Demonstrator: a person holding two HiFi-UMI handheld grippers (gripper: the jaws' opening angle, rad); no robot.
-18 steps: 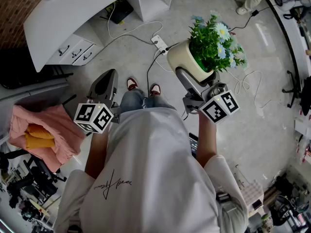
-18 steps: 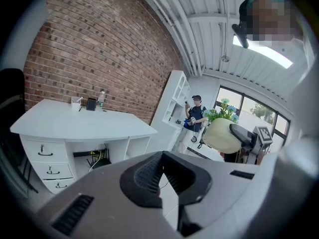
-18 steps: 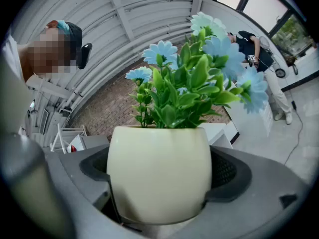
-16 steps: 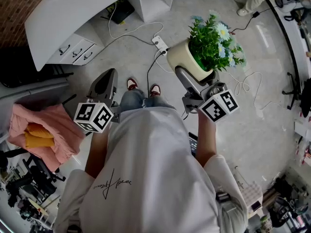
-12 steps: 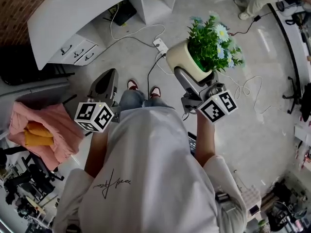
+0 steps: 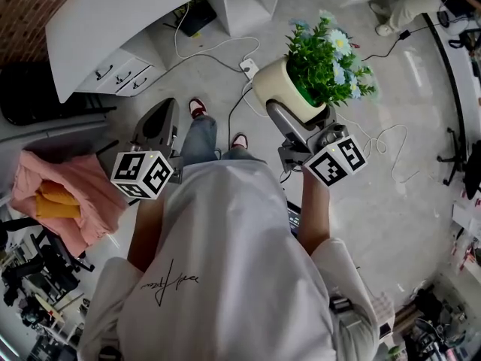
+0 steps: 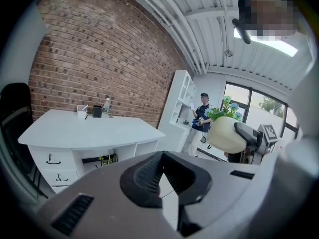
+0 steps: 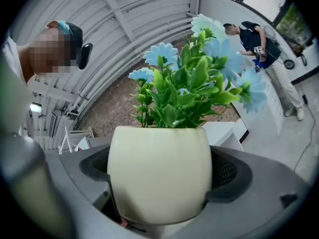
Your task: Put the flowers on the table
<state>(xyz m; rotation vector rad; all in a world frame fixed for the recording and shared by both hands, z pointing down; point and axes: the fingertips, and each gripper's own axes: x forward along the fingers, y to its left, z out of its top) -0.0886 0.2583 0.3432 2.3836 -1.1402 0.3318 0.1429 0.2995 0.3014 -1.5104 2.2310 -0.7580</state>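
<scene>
Clamping the cream pot (image 6: 276, 87) by its rounded sides, the right gripper (image 6: 289, 111) holds it in the air above the floor, out in front of the person and slightly tilted. The left gripper (image 6: 169, 111) is closed on nothing. Green leaves and pale blue flowers (image 6: 329, 55) fill the pot and look stiff, probably artificial. The pickup seems done; carrying and setting down remain, since the white table (image 6: 113, 13) stands well apart, farther off to the left.
</scene>
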